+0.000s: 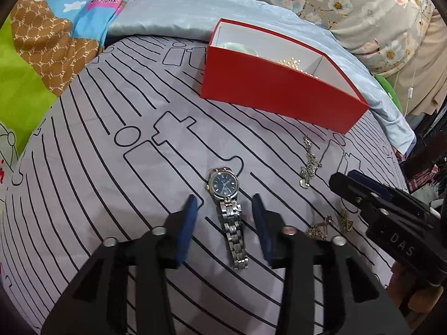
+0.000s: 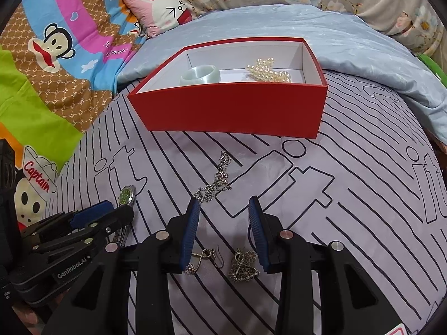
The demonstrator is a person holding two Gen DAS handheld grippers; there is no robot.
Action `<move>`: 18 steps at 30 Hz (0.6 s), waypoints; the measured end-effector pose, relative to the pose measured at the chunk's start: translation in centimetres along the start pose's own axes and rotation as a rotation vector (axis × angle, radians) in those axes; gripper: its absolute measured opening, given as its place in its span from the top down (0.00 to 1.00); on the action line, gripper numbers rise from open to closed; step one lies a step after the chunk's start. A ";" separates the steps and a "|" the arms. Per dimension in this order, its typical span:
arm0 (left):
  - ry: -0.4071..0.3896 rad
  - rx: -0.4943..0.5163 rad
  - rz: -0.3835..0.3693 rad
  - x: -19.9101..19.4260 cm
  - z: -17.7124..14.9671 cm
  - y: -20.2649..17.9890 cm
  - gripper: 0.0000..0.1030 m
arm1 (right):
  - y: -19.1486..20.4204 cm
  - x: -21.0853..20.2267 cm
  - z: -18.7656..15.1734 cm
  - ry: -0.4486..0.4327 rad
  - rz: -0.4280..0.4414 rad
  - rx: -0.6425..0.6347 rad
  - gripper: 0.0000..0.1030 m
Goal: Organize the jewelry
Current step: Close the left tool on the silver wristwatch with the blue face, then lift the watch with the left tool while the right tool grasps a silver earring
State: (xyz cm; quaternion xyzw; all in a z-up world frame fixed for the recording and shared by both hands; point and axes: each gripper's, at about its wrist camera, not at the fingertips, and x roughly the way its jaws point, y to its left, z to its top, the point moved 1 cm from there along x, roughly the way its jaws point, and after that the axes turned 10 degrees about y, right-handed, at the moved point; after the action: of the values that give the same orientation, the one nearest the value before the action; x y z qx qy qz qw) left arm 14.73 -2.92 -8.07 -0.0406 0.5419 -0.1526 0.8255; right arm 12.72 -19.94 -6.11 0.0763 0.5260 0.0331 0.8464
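Observation:
A silver watch (image 1: 225, 188) with a dark dial lies on the lilac striped sheet; my open left gripper (image 1: 225, 205) straddles its band, fingers on either side. A silver chain necklace (image 1: 308, 164) lies to its right, also in the right wrist view (image 2: 216, 184). Two earrings (image 2: 223, 261) lie between the fingers of my open right gripper (image 2: 225, 208); they show in the left wrist view (image 1: 329, 224) too. The red box (image 2: 232, 109) holds a pale jade bangle (image 2: 200, 75) and a pearl string (image 2: 269, 69). The watch (image 2: 128, 195) is partly hidden behind the left gripper (image 2: 111, 209).
A light blue quilt (image 2: 321, 36) lies behind the box. A cartoon blanket (image 2: 56, 44) and a pink pillow (image 2: 160, 11) are at the left. The bed edge drops off at the right (image 1: 413, 162).

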 end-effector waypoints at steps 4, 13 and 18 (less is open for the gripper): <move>-0.014 0.023 0.022 0.6 0.8 -0.3 0.61 | 0.0 0.0 0.0 0.000 -0.002 -0.001 0.66; -0.022 0.040 0.030 0.9 1.5 -0.7 0.76 | -0.3 0.9 0.8 0.011 -0.008 -0.004 0.66; -0.025 0.033 0.011 0.5 1.5 -0.4 0.76 | 0.2 1.9 1.5 0.022 -0.005 -0.024 0.72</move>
State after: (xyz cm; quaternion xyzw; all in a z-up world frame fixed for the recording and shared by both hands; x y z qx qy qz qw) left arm 16.19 -3.64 -7.80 -0.0260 0.5294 -0.1562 0.8334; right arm 14.96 -19.62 -7.11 0.0644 0.5351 0.0382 0.8415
